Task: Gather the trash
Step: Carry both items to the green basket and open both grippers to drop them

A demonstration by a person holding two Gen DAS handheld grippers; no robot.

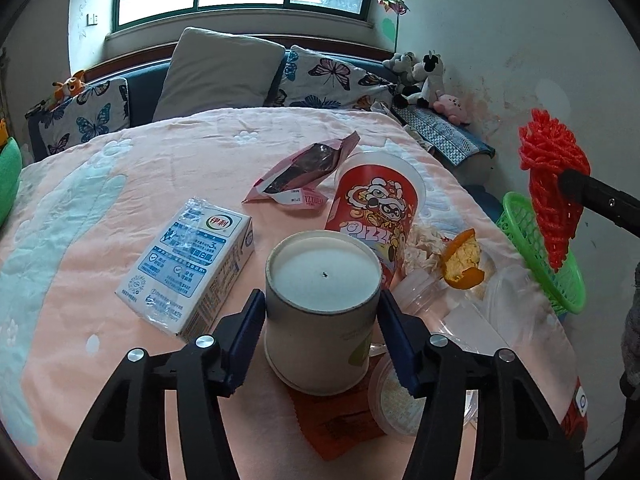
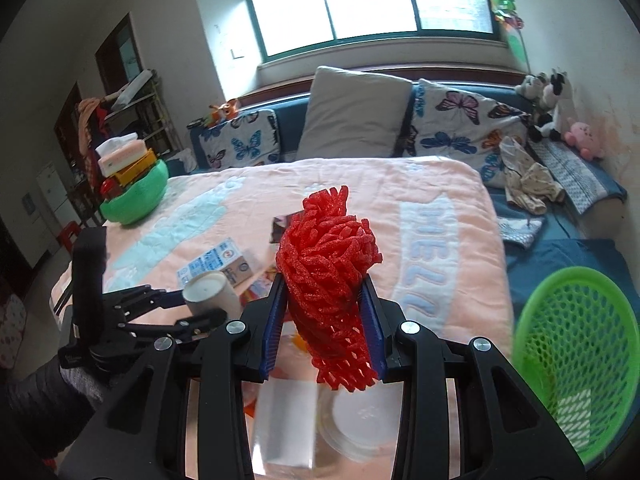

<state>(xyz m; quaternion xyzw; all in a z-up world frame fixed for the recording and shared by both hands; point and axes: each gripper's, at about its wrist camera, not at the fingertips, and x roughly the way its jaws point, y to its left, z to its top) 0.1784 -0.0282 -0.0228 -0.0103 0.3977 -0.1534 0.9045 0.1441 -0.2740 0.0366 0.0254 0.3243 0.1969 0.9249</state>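
Your left gripper has a white paper cup between its blue pads, one pad on each side wall, the jaws closed to the cup's width; the cup is upside down, its flat base facing up, its long axis vertical, its rim over an orange wrapper on the pink quilt. Just left of the cup lies a milk carton, flat on its broad face, its long axis running away to the upper right. Behind the cup stands a red printed tub, and a pink foil pouch lies torn open beyond it. Orange peel and clear plastic lids sit to the right. Your right gripper is clamped on a red foam net, a soft open mesh sleeve bunched at the top, standing upright between the pads and sticking out above and below them. The green mesh basket is to its right, near but apart.
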